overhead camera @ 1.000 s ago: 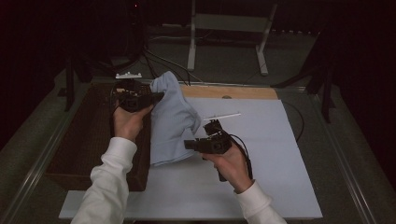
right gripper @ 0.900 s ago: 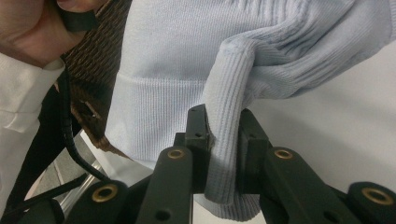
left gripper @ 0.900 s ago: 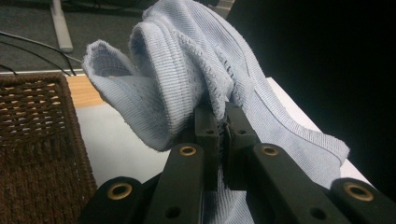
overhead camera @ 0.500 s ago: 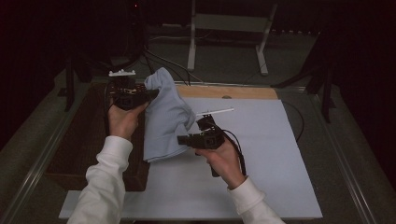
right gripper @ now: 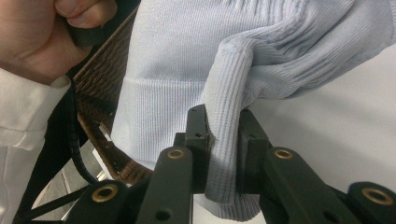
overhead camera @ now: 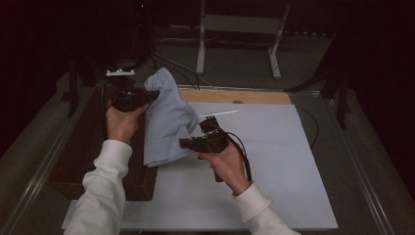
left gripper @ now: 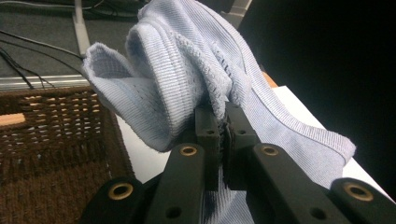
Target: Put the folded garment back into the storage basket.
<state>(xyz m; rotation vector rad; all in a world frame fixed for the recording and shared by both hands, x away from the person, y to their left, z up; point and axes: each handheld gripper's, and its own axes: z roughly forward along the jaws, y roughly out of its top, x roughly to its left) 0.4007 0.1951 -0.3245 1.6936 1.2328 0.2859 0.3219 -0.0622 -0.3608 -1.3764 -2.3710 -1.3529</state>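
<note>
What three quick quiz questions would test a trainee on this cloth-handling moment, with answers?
1. True or false: both grippers are shut on the light blue garment.
2. Which gripper holds the garment's higher part in the high view: A) left gripper B) right gripper?
3. What stands under and beside the left hand?

Key
1. True: the left gripper view shows fabric pinched between the fingers, and the right gripper view shows a ribbed fold clamped between that gripper's fingers.
2. A.
3. A brown wicker basket, at the left edge of the white board.
</note>
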